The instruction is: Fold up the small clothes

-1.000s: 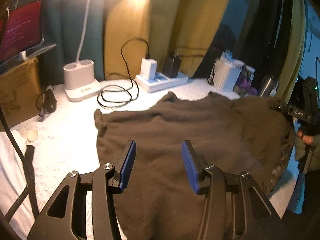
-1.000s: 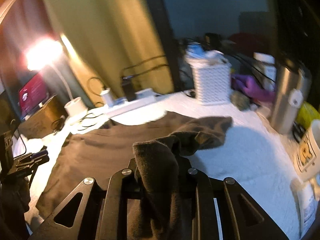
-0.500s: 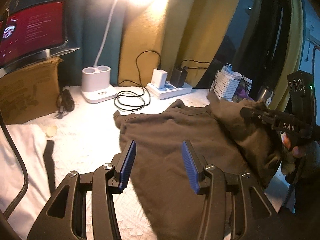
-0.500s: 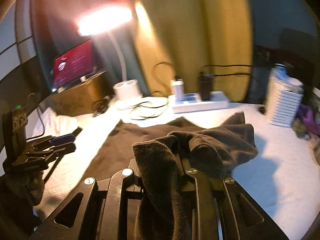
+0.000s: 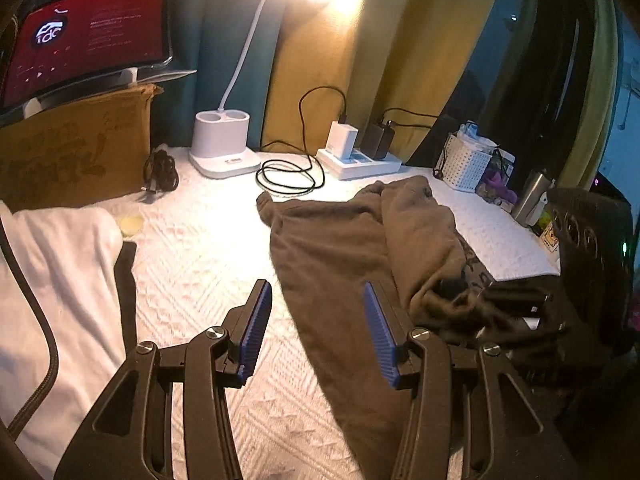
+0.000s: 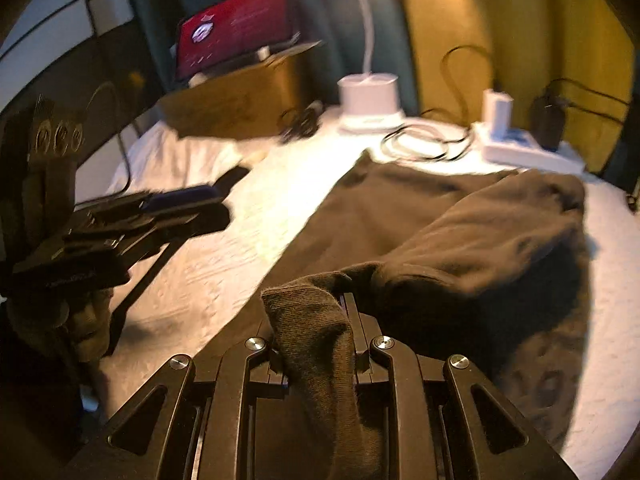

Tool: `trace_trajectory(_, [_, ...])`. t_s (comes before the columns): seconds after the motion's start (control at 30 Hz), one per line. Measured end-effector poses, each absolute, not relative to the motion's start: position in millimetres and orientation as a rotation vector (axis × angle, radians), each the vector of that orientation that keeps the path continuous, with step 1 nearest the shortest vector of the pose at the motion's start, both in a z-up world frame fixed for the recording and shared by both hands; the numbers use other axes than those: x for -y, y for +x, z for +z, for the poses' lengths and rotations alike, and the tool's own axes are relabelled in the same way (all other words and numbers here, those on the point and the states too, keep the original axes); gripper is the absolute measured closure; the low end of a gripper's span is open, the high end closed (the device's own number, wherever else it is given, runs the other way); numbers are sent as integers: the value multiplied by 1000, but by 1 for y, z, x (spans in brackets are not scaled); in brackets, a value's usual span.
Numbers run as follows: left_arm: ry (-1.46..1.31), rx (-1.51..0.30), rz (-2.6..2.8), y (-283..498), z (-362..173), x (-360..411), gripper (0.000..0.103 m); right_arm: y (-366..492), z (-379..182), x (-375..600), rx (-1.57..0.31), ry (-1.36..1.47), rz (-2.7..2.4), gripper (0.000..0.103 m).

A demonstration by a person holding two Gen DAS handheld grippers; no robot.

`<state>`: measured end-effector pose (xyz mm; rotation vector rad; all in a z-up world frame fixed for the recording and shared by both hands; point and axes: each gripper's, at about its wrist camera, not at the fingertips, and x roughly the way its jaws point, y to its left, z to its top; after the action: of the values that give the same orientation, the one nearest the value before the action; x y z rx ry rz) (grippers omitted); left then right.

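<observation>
A brown garment (image 5: pixel 336 248) lies on a white textured cloth (image 5: pixel 200 264) covering the table, its right side folded over onto its middle so that a thick doubled layer (image 6: pixel 492 240) sits on top of the flat part. The right gripper (image 6: pixel 320 320) is pressed together on a ribbed edge of the garment, which drapes down between its fingers toward the camera. The left gripper (image 5: pixel 316 320) hangs above the garment's left edge with its blue-padded fingers (image 5: pixel 256 324) spread wide and nothing between them; one finger is over the bare cloth, the other over the fabric. In the left wrist view the right gripper (image 5: pixel 516 300) shows at the right, with fabric bunched against it. Behind the garment stand a white lamp base (image 5: pixel 222 144), a coiled black cable (image 5: pixel 288 172), a power strip (image 5: pixel 360 160) with chargers plugged in and a white basket (image 5: pixel 468 160). A cardboard box (image 5: pixel 76 152) at the left carries a red screen (image 5: pixel 84 36).
</observation>
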<state>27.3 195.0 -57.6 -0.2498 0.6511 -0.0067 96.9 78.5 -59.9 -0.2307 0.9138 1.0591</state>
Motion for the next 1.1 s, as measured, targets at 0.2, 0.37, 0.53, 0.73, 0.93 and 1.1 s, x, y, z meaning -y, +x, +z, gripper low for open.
trace_trajectory(0.2, [-245, -655, 21, 17, -58, -195, 55, 69, -79, -99, -977, -264, 1134, 83])
trace_trajectory(0.37, [-238, -657, 53, 11, -56, -197, 55, 52, -80, -101, -969, -286, 1168, 51])
trace_trajectory(0.53, [-222, -663, 50, 9, -53, -189, 49, 48, -64, -83, -906, -268, 1151, 16])
trace_trajectory(0.73, [-209, -682, 5, 12, -49, -168, 44, 66, -48, -32, -861, -221, 1019, 16])
trace_trajectory(0.93, [-179, -758, -89, 21, -61, -133, 44, 97, -53, 24, -850, -177, 836, 16])
trace_trajectory(1.1, [-158, -838, -62, 17, -89, -122, 98, 112, -84, 45, -882, -251, 702, 16])
